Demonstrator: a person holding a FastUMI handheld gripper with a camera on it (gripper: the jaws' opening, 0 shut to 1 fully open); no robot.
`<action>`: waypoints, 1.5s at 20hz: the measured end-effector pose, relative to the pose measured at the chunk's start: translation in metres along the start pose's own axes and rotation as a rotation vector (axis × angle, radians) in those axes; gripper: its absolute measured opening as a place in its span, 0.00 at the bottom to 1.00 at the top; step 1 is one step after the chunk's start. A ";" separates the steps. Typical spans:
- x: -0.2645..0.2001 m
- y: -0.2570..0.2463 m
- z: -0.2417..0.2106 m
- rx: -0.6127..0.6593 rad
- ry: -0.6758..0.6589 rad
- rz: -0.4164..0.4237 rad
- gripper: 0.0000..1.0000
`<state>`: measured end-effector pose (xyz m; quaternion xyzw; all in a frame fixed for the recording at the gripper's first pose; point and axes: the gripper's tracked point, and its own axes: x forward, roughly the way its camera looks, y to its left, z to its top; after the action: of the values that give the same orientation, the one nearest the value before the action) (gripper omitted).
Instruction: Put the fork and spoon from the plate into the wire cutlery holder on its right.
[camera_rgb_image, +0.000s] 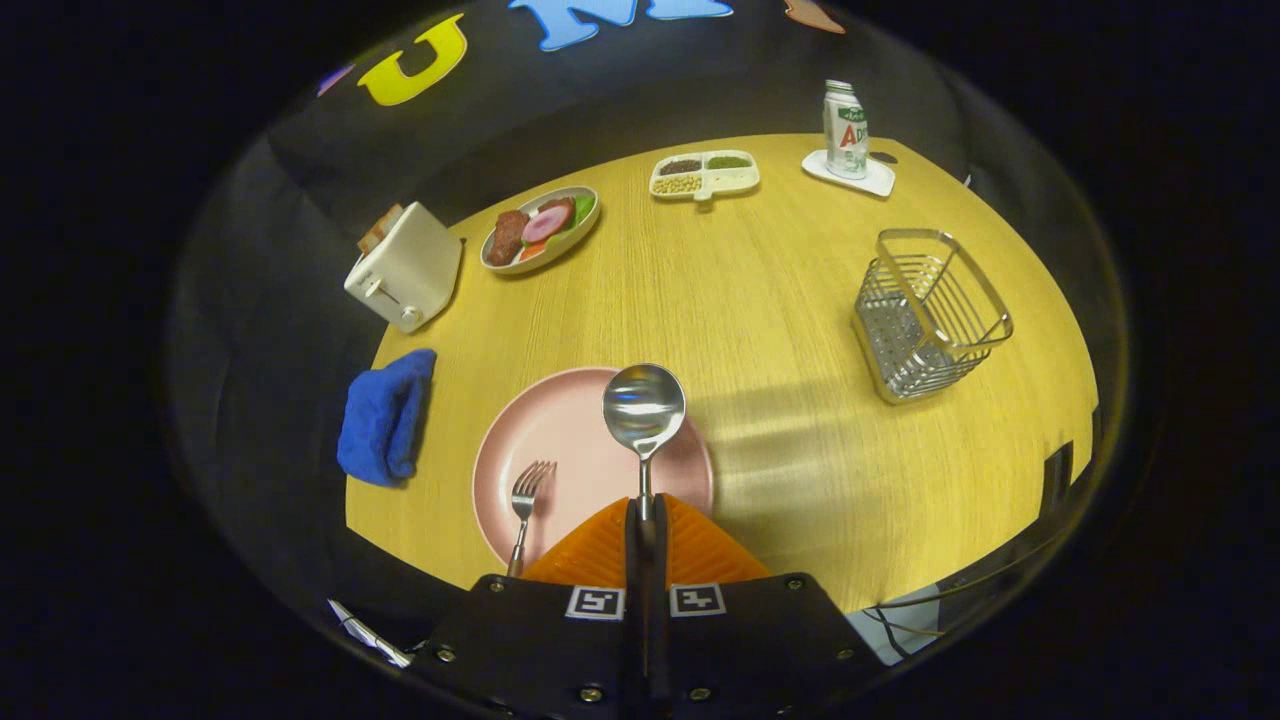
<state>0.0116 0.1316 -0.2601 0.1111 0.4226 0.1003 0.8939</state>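
My gripper (645, 512) is shut on the handle of a steel spoon (643, 408), whose bowl sticks out ahead of the fingers, lifted above the pink plate (560, 430). A steel fork (525, 508) lies on the plate's left part, tines pointing away from me, just left of the fingers. The wire cutlery holder (928, 312) stands upright on the wooden table, well to the right of the plate and farther off, its inside bare.
A folded blue cloth (385, 415) lies left of the plate. Beyond it stand a white toaster (405, 265), a bowl of food (540, 228), a divided snack tray (703, 175) and a carton on a coaster (846, 135). Bare tabletop (760, 300) lies between plate and holder.
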 end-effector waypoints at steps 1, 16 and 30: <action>-0.007 -0.010 0.010 0.003 -0.017 -0.011 0.02; -0.045 -0.163 0.079 -0.080 0.112 -0.211 0.02; -0.035 -0.171 0.072 -0.057 0.241 -0.222 0.07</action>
<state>0.0607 -0.0490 -0.2387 0.0256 0.5335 0.0251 0.8451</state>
